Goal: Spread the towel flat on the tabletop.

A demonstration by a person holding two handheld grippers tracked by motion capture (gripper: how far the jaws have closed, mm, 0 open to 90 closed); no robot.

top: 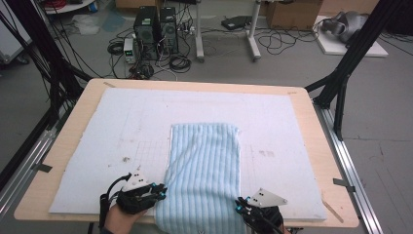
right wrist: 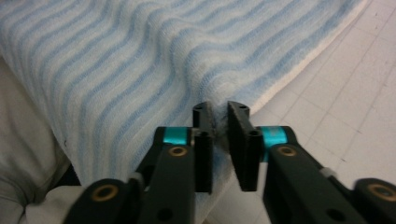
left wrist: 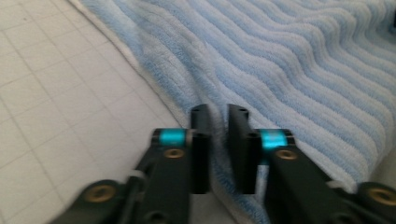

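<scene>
A light blue striped towel lies on the white mat, its near end hanging over the table's front edge. My left gripper is at the towel's near left edge. In the left gripper view the jaws stand close together with the towel's hem pinched between them. My right gripper is at the towel's near right edge. In the right gripper view a puckered fold of the towel sits squeezed between the narrow jaws.
A white gridded mat covers most of the wooden table. Black frame legs stand at both sides. On the floor beyond the table are computer towers, cables and boxes.
</scene>
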